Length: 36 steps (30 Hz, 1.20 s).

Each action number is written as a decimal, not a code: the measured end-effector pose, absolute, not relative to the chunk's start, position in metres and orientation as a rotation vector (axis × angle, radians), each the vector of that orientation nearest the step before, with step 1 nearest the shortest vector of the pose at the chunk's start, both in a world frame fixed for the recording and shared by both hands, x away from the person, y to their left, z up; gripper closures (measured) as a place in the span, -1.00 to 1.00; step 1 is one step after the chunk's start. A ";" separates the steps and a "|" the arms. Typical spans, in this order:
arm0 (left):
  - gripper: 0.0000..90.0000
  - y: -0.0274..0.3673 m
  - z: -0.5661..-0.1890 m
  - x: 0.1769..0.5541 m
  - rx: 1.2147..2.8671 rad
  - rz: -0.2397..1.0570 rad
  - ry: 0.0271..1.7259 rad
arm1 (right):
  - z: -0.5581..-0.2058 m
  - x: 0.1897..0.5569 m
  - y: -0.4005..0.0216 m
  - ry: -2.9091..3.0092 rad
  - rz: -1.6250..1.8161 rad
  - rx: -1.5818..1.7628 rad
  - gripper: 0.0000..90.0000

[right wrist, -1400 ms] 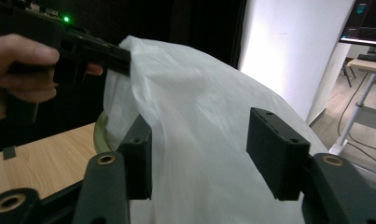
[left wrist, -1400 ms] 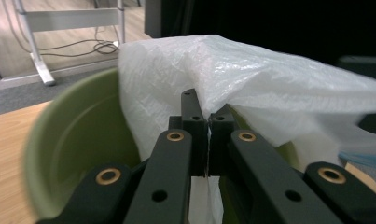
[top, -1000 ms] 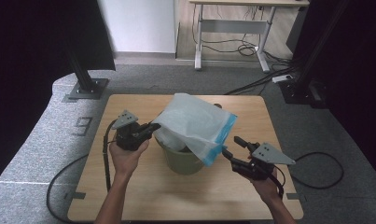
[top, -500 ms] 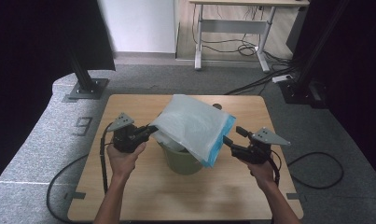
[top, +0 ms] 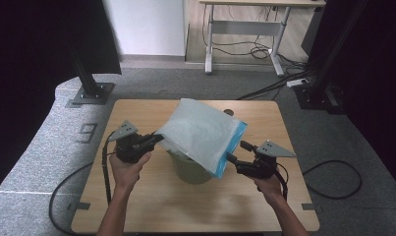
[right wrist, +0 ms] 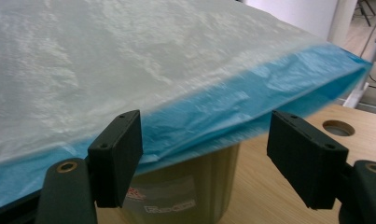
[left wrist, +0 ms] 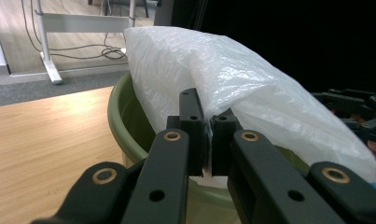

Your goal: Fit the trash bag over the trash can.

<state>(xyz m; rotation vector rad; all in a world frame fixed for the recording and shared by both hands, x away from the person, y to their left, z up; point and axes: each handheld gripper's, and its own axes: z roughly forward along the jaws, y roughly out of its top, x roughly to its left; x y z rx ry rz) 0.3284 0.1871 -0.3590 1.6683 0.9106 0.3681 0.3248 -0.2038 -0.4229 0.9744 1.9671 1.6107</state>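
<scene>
Bin-lining, opening step: left gripper (top: 155, 139) pinching the near edge of the bag (top: 200, 132) draped over the green bin (top: 189, 171) mid-table, right gripper (top: 233, 158) jaws just spreading around, not touching, its blue edge; next, probably closing there.

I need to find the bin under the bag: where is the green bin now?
In the high view the green bin stands at the middle of the wooden table, under the plastic bag, between the left gripper and the right gripper.

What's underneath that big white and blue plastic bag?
A green bin stands under the plastic bag, which drapes over its mouth. The bin's rim and side show; its inside is mostly covered, so any contents cannot be seen.
</scene>
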 end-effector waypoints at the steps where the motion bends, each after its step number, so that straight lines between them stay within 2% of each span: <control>1: 0.94 0.189 -0.359 0.328 1.669 0.366 0.907 | -0.424 0.326 -0.205 1.963 1.606 0.982 -0.42; 15: 0.93 0.230 -0.361 0.332 1.637 0.349 0.924 | -0.413 0.339 -0.222 1.898 1.591 1.017 -0.38; 20: 0.93 0.237 -0.364 0.336 1.628 0.346 0.947 | -0.418 0.344 -0.222 1.904 1.551 1.022 -0.34; 24: 0.93 0.240 -0.365 0.338 1.617 0.336 0.956 | -0.418 0.347 -0.219 1.903 1.581 1.006 -0.22; 28: 0.93 0.236 -0.365 0.339 1.618 0.329 0.950 | -0.416 0.351 -0.213 1.915 1.608 0.966 0.06; 33: 0.93 0.228 -0.364 0.341 1.626 0.310 0.930 | -0.412 0.353 -0.210 1.904 1.667 0.930 0.77; 35: 0.93 0.222 -0.364 0.343 1.634 0.302 0.921 | -0.408 0.352 -0.213 1.886 1.665 0.921 0.95; 36: 0.93 0.219 -0.364 0.344 1.639 0.297 0.918 | -0.406 0.351 -0.215 1.866 1.662 0.921 0.97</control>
